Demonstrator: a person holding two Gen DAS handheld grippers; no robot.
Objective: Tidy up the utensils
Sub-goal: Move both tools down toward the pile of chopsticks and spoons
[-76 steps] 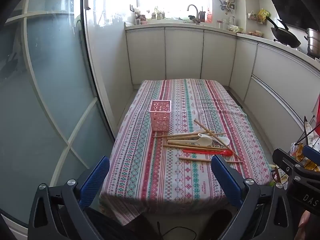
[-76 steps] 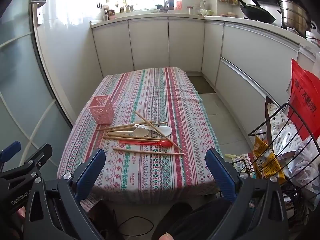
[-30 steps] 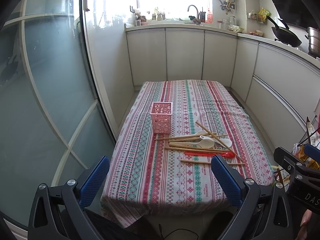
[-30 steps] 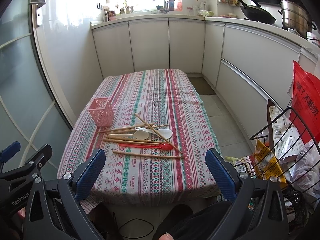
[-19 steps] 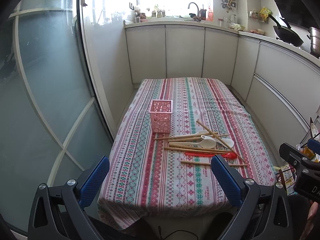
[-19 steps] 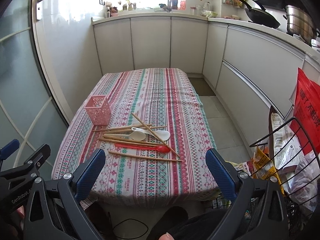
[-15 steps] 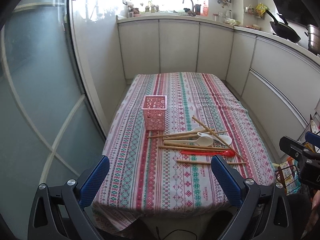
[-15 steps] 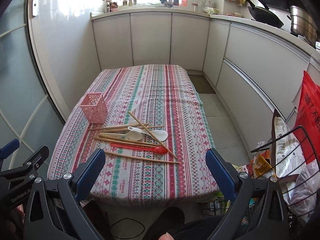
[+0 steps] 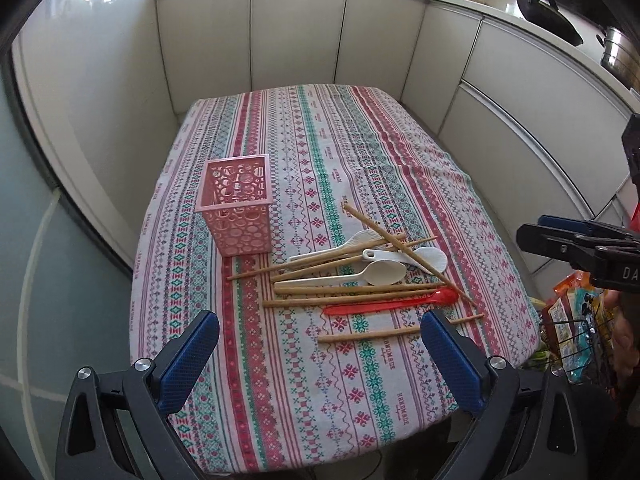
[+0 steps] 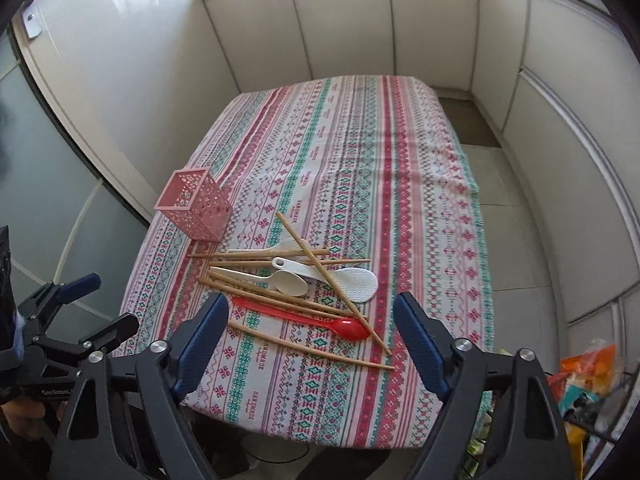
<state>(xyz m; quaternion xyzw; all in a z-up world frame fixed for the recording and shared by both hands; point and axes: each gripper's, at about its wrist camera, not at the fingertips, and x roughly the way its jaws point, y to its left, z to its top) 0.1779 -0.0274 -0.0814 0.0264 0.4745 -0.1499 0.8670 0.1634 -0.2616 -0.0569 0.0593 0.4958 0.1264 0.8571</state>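
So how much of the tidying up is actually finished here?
Nothing is sorted yet: the pink basket looks empty, and the chopsticks, white spoons and red spoon all lie loose on the tablecloth. Neither the left gripper nor the right gripper holds anything; the right one's jaws are closing on nothing above the pile. Every utensil remains to be put away, presumably into the basket.
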